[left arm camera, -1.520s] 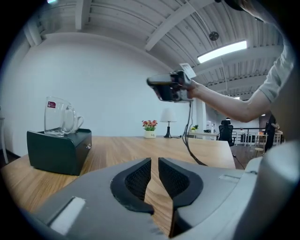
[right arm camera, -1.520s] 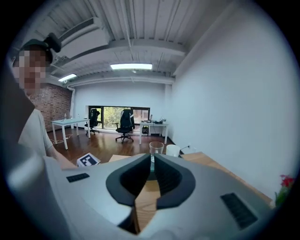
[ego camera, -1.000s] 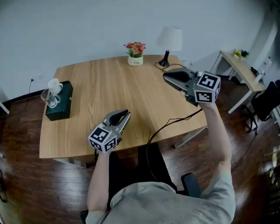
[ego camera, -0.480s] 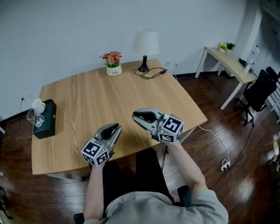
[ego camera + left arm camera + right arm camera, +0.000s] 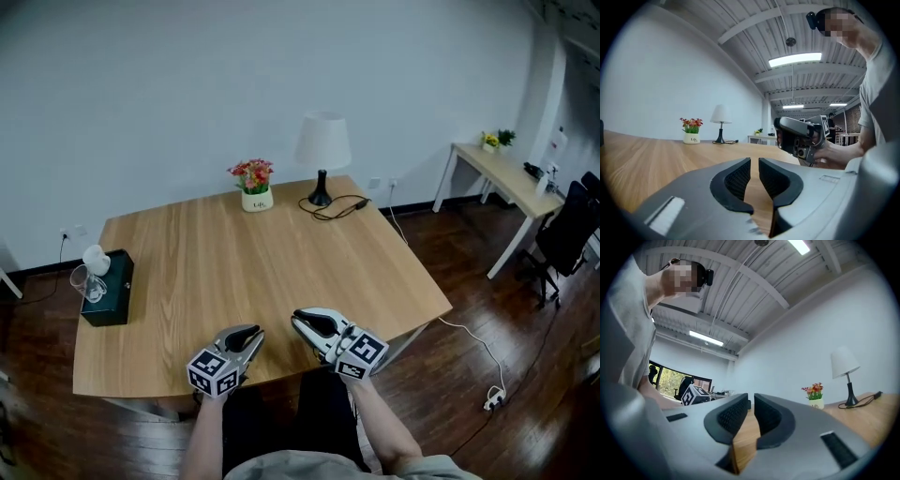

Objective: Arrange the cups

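A clear glass cup (image 5: 82, 281) stands at the table's far left edge against a dark green box (image 5: 110, 275); a small white thing (image 5: 95, 258) sits on top of the box, too small to identify. My left gripper (image 5: 247, 335) hovers low over the table's near edge, its jaws a narrow gap apart with nothing between them (image 5: 754, 161). My right gripper (image 5: 302, 322) is just to its right, pointing left across the wood, also open a crack and empty (image 5: 751, 399). Both are far from the cup.
The wooden table (image 5: 281, 262) carries a flower pot (image 5: 254, 187), a white lamp (image 5: 322, 150) and its black cable (image 5: 339, 206) at the far edge. A white side desk (image 5: 511, 178) and a black chair (image 5: 572, 234) stand at the right.
Both grippers came down toward the table's near edge. The right one dropped from high on the right to just beside the left one. The head view swung and now takes in more of the room.
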